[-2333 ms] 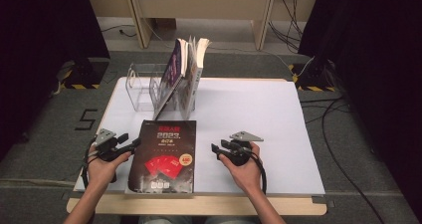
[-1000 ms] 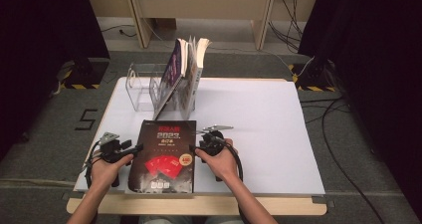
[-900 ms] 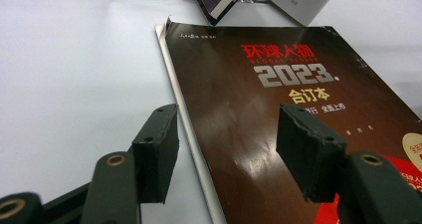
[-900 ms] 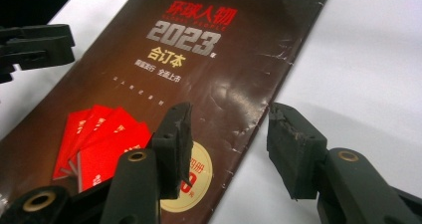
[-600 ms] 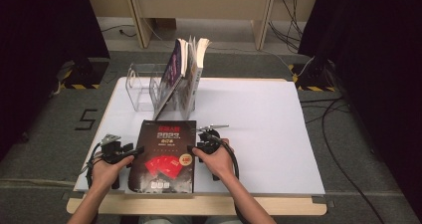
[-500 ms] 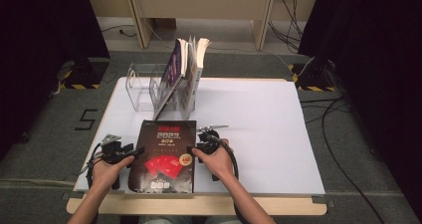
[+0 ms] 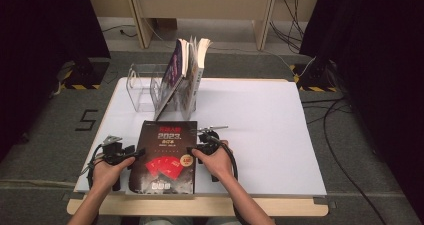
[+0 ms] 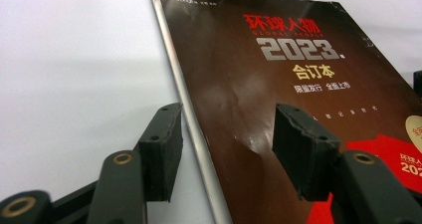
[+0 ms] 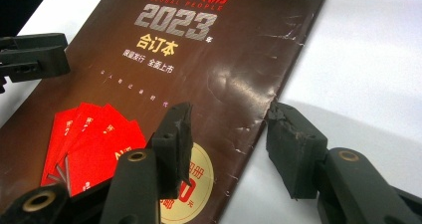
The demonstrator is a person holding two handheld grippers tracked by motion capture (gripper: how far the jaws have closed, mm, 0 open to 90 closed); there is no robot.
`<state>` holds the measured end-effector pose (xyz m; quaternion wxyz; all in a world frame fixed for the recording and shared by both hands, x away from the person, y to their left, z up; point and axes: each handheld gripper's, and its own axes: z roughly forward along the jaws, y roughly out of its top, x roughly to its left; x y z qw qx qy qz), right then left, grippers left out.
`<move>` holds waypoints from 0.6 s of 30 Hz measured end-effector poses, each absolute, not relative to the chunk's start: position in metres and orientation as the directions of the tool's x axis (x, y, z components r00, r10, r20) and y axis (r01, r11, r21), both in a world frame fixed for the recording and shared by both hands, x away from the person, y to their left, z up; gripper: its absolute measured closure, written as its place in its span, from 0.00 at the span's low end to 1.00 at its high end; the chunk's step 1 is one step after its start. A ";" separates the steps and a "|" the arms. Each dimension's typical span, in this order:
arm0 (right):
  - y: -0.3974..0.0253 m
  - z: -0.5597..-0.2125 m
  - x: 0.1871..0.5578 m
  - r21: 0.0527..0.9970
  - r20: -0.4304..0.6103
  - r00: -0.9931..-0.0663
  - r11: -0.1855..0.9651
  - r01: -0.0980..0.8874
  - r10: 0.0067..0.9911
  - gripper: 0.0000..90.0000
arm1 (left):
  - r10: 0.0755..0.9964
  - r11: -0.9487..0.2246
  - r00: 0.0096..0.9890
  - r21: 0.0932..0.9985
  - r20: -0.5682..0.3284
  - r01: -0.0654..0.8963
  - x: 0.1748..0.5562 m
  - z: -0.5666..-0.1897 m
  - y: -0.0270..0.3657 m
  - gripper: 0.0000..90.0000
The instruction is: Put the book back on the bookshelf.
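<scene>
Dark-brown book (image 7: 165, 157), flat at tabletop (image 7: 260, 120) front edge. L gripper (image 8: 224, 149) & R gripper (image 9: 229, 144): fingers open, straddling book's side edges. Step: pre-grasp. Next: close both, lift level.

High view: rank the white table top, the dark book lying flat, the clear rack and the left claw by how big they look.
1. White table top
2. Dark book
3. Clear rack, a little smaller than the book; it stands farther from the camera, so this is unsure
4. Left claw
</scene>
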<state>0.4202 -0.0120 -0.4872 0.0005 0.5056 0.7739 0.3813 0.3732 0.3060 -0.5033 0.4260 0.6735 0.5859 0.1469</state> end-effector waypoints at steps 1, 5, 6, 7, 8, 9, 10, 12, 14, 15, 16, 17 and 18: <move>-0.012 -0.487 0.420 0.589 0.387 -0.486 0.196 0.784 0.784 0.59 | 0.912 0.051 0.272 0.745 -0.306 0.665 0.373 -0.503 0.305 0.51; -0.010 -0.487 0.420 0.587 0.393 -0.484 0.192 0.787 0.782 0.59 | 0.913 0.049 0.270 0.741 -0.305 0.670 0.373 -0.503 0.304 0.51; -0.011 -0.488 0.420 0.589 0.393 -0.488 0.194 0.784 0.780 0.59 | 0.913 0.052 0.269 0.739 -0.308 0.671 0.373 -0.503 0.305 0.52; -0.010 -0.488 0.420 0.588 0.392 -0.488 0.195 0.785 0.780 0.59 | 0.912 0.055 0.268 0.738 -0.312 0.672 0.373 -0.503 0.305 0.52; -0.010 -0.487 0.421 0.588 0.387 -0.489 0.200 0.784 0.781 0.59 | 0.911 0.057 0.267 0.738 -0.313 0.672 0.373 -0.503 0.305 0.52; -0.010 -0.487 0.421 0.586 0.388 -0.488 0.200 0.785 0.782 0.59 | 0.912 0.058 0.266 0.738 -0.314 0.672 0.373 -0.503 0.305 0.53; -0.009 -0.487 0.420 0.586 0.384 -0.489 0.202 0.785 0.783 0.59 | 0.912 0.060 0.262 0.737 -0.314 0.673 0.373 -0.503 0.305 0.53; -0.009 -0.487 0.420 0.586 0.380 -0.491 0.207 0.784 0.784 0.59 | 0.914 0.063 0.257 0.735 -0.314 0.675 0.373 -0.502 0.305 0.54; -0.009 -0.487 0.420 0.588 0.378 -0.494 0.209 0.781 0.783 0.60 | 0.916 0.068 0.248 0.733 -0.315 0.676 0.373 -0.502 0.305 0.56; -0.009 -0.487 0.420 0.589 0.376 -0.494 0.209 0.780 0.784 0.60 | 0.916 0.073 0.246 0.732 -0.318 0.677 0.373 -0.502 0.305 0.56; -0.009 -0.487 0.420 0.590 0.375 -0.495 0.210 0.779 0.784 0.60 | 0.915 0.078 0.242 0.730 -0.323 0.679 0.372 -0.502 0.305 0.56; -0.008 -0.487 0.420 0.591 0.374 -0.496 0.211 0.779 0.784 0.60 | 0.915 0.079 0.241 0.729 -0.324 0.680 0.372 -0.502 0.305 0.57; -0.008 -0.487 0.420 0.591 0.372 -0.496 0.212 0.778 0.784 0.60 | 0.915 0.081 0.239 0.727 -0.326 0.682 0.371 -0.502 0.305 0.57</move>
